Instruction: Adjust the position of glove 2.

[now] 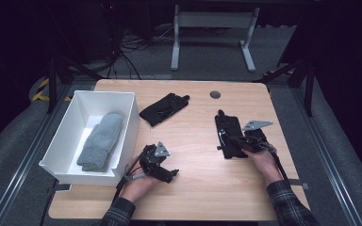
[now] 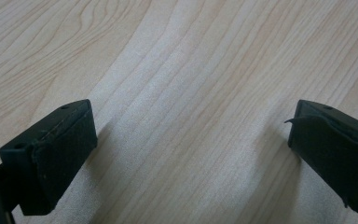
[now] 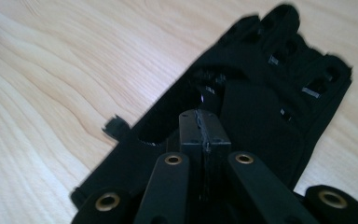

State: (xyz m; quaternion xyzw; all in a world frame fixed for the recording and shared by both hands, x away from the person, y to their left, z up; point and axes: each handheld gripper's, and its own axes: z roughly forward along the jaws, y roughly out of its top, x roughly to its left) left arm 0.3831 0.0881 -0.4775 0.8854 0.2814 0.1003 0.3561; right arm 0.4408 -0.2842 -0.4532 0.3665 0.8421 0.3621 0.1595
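Right gripper (image 3: 204,133), jaws pressed together, hides part of the black glove (image 3: 261,107); left gripper (image 2: 191,149) gapes wide.

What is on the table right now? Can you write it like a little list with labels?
table: light wood
white bin: at the table's left edge
grey mitten: lying in the white bin
far black glove: lying flat beside the bin
near black glove: lying flat at the right
right gripper: jaws shut on the near black glove
left gripper: jaws open over bare wood, holding nothing
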